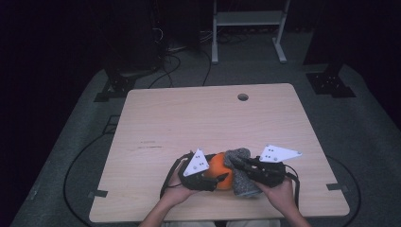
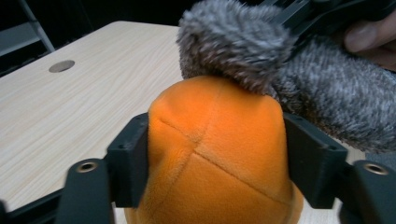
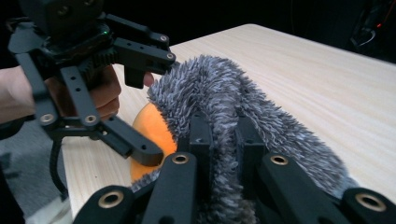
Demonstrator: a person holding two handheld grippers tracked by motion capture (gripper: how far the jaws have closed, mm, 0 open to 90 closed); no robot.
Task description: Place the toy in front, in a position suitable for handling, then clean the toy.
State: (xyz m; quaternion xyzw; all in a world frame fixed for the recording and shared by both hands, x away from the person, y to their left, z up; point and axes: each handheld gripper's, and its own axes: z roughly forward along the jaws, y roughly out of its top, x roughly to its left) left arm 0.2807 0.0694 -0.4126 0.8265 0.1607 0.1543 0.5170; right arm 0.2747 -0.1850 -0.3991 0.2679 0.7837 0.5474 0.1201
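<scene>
Orange item, high view: orange plush piece (image 1: 220, 171) sits near the front edge of the pale wood surface (image 1: 189, 118), between the two tongs.
Grey item, high view: grey fuzzy fabric (image 1: 239, 170) lies against the orange piece's right side, draped partly over it.
Left tongs, high view: left tongs (image 1: 216, 178) held in the person's left hand (image 1: 177, 191), jaws reaching onto the orange piece.
Right tongs, high view: right tongs (image 1: 236, 163) held in the right hand (image 1: 279, 193), jaws on the grey fabric.
Left gripper view, grip: jaws sit on both sides of the orange plush piece (image 2: 215, 154), pads pressing its flanks; gripping it.
Left gripper view, grey: grey fuzzy fabric (image 2: 261, 60) rests on top of the orange piece, touching it, with the other tongs' black jaws in the fur at upper right.
Right gripper view, grip: jaws nearly together, clamped on a fold of the grey fuzzy fabric (image 3: 233, 102).
Right gripper view, orange: orange plush piece (image 3: 152, 126) peeks out under the grey fur, left tongs (image 3: 147, 114) straddling it.
</scene>
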